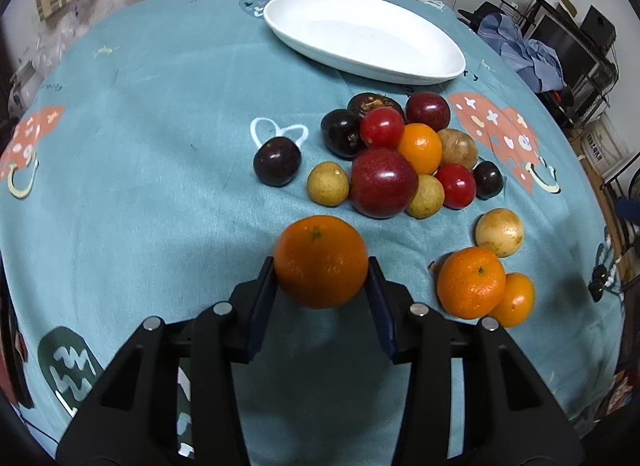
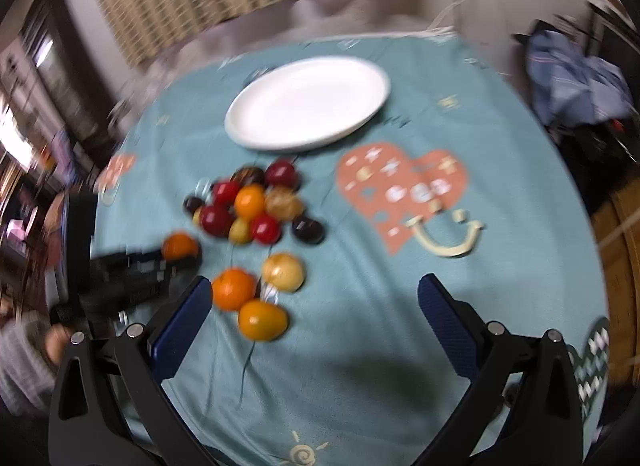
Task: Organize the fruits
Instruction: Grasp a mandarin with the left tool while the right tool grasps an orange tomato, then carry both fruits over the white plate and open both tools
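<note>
I am viewing a white oval plate (image 1: pixel 424 61) lying at the far side of the desk (image 1: pixel 160 185); nothing is sitting in it. Its long axis is running from far left to near right in the left wrist view. Between the plate and the fruit pile (image 1: pixel 400 153) a strip of teal cloth is staying open.

The left hand-held gripper (image 1: pixel 321 266) is gripping a large orange (image 1: pixel 320 260), both blue pads pressing its sides; its stem end is pointing up and away from me. Near it on the right, a second orange (image 1: pixel 470 282) is touching a smaller orange fruit (image 1: pixel 518 300).

The right hand-held gripper (image 2: pixel 314 294) is standing wide with nothing between its fingers (image 2: pixel 182 324); this view is blurring. Bare cloth is lying ahead of it on the right.
</note>
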Motion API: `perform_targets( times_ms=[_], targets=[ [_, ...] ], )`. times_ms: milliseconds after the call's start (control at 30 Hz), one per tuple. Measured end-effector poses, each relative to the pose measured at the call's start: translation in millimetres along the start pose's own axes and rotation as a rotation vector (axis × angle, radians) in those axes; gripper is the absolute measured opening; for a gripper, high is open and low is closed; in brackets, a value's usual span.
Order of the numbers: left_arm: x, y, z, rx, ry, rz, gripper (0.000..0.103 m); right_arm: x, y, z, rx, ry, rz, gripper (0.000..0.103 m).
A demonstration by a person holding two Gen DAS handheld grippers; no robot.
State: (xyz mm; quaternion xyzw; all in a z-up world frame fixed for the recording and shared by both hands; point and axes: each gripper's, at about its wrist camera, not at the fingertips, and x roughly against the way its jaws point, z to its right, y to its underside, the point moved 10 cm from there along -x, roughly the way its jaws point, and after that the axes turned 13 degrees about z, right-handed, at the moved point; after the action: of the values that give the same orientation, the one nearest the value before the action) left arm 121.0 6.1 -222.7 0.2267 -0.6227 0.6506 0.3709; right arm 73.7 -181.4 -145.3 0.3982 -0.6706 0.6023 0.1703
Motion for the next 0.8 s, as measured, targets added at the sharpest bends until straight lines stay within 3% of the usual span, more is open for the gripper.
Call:
perform_targets(
  times_ms=[33,133,333,467,800],
  targets=[
    [-0.5,-0.5,1.2,-0.005,-0.005,0.001,0.045,-7.6,8.7,-4.5,0.012,-0.027,-0.032,0.099],
    [1.7,1.2,1.3,0.000,0.001,-0.005,0.045,-33.0,37.6,-16.5,0.071,-0.075,-0.134,0.079],
    [12.1,4.3,-6.1,-0.005,-0.017,-0.004,0.045,-52.0,49.4,-20.4,0.092,-0.098,-0.166,0.066],
    [18.0,3.7,-7.9,0.001,-0.018,0.001,0.045,-56.7,49.9,-29.6,0.130,-0.138,-0.169,0.048],
    [27.7,-5.4,-2.0,0.007,-0.024,0.016,0.045,-48.8,44.2,-21.0,0.077,-0.185,-0.159,0.043]
  ],
)
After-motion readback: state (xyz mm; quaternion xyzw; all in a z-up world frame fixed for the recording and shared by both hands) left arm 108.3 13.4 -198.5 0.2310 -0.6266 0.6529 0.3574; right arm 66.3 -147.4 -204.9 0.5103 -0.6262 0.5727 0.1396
